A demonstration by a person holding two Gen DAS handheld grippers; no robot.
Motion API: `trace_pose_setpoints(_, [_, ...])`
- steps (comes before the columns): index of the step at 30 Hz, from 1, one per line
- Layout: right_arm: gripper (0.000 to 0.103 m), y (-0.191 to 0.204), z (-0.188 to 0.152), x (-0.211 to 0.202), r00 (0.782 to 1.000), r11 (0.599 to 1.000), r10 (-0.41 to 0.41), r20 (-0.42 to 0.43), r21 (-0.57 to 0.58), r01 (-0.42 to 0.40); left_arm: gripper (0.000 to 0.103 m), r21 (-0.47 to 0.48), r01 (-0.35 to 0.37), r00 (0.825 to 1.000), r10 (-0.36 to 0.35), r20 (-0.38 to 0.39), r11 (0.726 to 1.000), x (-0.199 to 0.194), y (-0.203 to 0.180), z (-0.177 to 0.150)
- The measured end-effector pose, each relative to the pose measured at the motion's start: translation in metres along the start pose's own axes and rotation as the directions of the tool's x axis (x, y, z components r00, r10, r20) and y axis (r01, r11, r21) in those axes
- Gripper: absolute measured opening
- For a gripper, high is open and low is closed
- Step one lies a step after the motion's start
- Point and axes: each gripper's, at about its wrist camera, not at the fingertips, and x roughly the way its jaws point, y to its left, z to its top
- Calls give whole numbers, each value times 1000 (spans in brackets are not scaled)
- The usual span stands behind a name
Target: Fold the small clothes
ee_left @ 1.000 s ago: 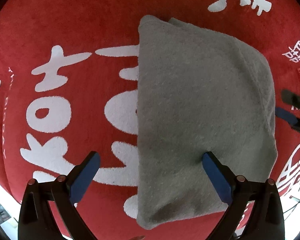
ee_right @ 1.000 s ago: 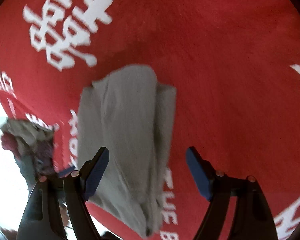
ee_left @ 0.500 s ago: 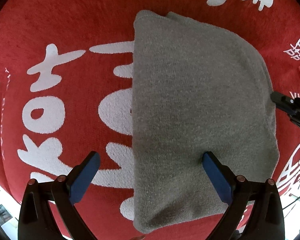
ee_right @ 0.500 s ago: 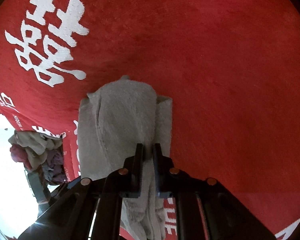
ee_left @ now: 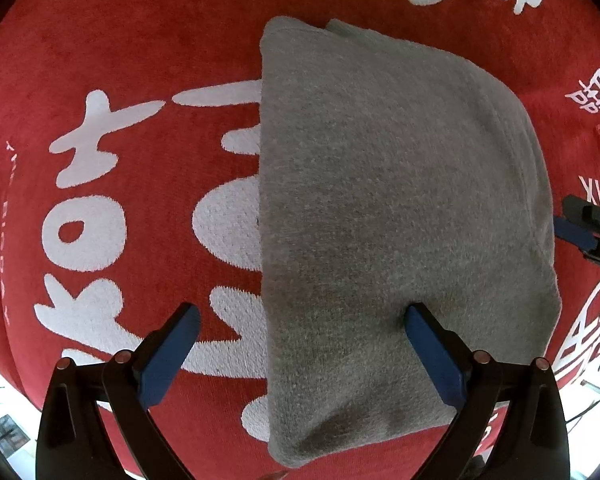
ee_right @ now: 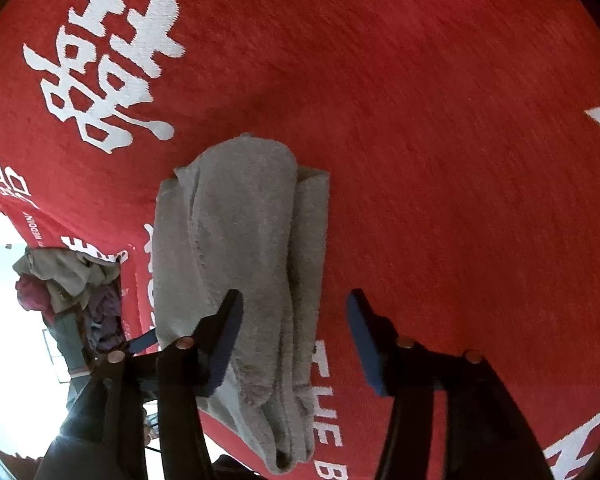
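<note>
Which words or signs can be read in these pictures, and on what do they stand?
"囍", white, on the red cloth, top left in the right wrist view.
"XI", on the same cloth, left wrist view.
"WEDDING", tiny, uncertain.
Letters beside the grey folded garment: partly hidden, unreadable.

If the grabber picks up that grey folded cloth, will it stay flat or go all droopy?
Probably droopy: the grey cloth looks soft and fuzzy, with loose layered folds at its end. Lifted by one edge, the folds would likely fall open. It shouldn't slide easily on the fuzzy red cover.
</note>
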Motion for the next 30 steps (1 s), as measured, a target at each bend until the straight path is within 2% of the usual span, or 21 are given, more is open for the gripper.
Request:
trace_pose_setpoints(12, [63, -5, 5, 10, 999, 1000, 22, -37, -9, -23, 102, 25, 33, 999, -33, -10, 999, 3, 5, 6])
trace_pose_setpoints(14, [63, -5, 6, 13, 999, 999, 30, -44, -13, -31, 102, 38, 58, 998, -57, -10, 998, 3, 8, 6])
trace_pose_setpoints(15, [63, -5, 7, 14, 998, 999, 34, -48, -17, -34, 102, 50, 93, 996, -92, -16, 994, 5, 14, 7])
trace_pose_setpoints(18, [72, -6, 8, 16, 996, 997, 71, -57, -22, -72, 102, 65, 191, 981, -189, -32, 980, 7, 24, 11])
trace_pose_setpoints(22, [73, -8, 14, 22, 990, 992, 122, -72, -19, -124, 102, 64, 283, 959, -281, -40, 957, 14, 37, 19])
trace_pose_setpoints(25, [73, -12, 20, 31, 982, 986, 166, -95, -15, -168, 102, 46, 361, 932, -358, -49, 932, 22, 45, 25])
trace_pose_setpoints(30, [74, -17, 29, 51, 954, 963, 265, -138, -9, -269, 102, 56, 425, 905, -424, -30, 903, 22, 46, 32])
